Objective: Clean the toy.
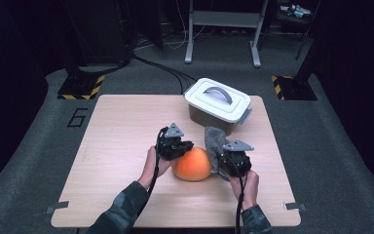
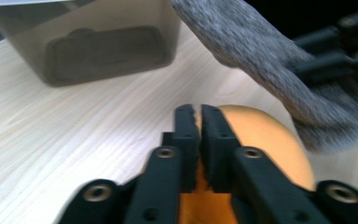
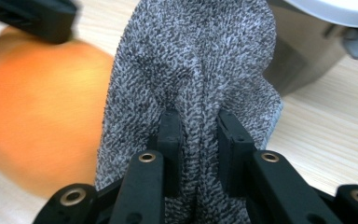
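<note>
One orange ball (image 1: 191, 165) sits mid-bench (image 1: 121, 141); the grey cloth (image 3: 200, 70) clamped in the right claw (image 3: 199, 123) hangs against it. With the left claw (image 2: 199, 114) nearly together on top, wiping could roll the ball away.

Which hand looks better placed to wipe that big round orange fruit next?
Probably the right gripper: it already pinches the grey knitted cloth beside the round orange fruit. The left gripper, shut, rests over the fruit.
</note>
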`<state>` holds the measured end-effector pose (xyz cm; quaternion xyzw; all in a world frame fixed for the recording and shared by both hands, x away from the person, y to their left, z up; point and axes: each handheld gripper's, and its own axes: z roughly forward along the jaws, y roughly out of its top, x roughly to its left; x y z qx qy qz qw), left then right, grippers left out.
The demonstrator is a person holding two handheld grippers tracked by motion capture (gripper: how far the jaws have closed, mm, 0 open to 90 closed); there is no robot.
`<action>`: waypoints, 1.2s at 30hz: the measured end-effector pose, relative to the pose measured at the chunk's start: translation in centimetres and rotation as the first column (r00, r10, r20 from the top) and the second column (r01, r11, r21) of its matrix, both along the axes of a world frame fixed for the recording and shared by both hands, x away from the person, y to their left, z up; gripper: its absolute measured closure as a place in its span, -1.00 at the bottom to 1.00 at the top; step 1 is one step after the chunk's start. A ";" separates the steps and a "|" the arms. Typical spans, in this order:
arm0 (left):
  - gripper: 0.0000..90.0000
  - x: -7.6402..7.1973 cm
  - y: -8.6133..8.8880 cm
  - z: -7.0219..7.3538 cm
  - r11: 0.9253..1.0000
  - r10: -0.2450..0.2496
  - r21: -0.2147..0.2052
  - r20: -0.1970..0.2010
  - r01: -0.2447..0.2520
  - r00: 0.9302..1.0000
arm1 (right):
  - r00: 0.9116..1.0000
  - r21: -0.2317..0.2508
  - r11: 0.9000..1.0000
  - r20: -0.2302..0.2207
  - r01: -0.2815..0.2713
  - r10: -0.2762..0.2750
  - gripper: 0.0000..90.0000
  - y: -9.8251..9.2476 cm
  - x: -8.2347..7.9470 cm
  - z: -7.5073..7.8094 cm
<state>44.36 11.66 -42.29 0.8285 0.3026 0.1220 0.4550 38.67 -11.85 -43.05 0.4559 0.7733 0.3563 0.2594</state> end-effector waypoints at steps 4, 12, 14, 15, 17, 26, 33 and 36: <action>0.36 0.2 0.8 0.0 0.998 0.054 -0.019 -0.023 -0.054 0.998 | 0.999 -0.023 1.000 -0.029 -0.017 0.016 0.63 1.0 0.6 -0.6; -0.13 -1.5 4.1 0.3 0.991 0.116 -0.070 0.006 -0.115 0.993 | 0.999 -0.030 0.999 -0.051 0.016 -0.017 0.63 1.2 2.4 -1.4; -0.17 -2.3 4.7 0.0 0.993 0.109 -0.052 0.018 -0.108 0.994 | 0.998 -0.032 0.999 -0.057 0.024 -0.026 0.63 1.2 2.8 -1.5; -0.19 -2.8 4.8 -0.3 0.993 0.102 -0.057 0.010 -0.101 0.995 | 0.998 -0.029 0.999 -0.057 0.031 -0.033 0.63 1.3 3.0 -1.5; -0.22 -3.9 4.9 -1.2 0.995 0.096 -0.042 0.008 -0.096 0.995 | 0.998 -0.037 0.999 -0.054 0.033 -0.035 0.63 1.3 3.3 -1.5; 0.28 -5.4 3.0 -5.3 0.996 0.065 0.057 -0.006 -0.064 0.998 | 0.998 -0.038 0.999 -0.059 0.032 -0.035 0.63 1.7 4.1 -1.3; 0.63 -4.9 2.8 -5.7 0.996 0.087 0.031 -0.014 -0.086 0.996 | 0.997 -0.030 0.999 -0.065 0.039 -0.041 0.63 1.6 4.5 -1.4; 0.68 -4.8 2.8 -5.7 0.995 0.090 0.037 -0.016 -0.090 0.996 | 0.998 -0.026 0.999 -0.061 0.028 -0.030 0.63 1.4 4.4 -0.8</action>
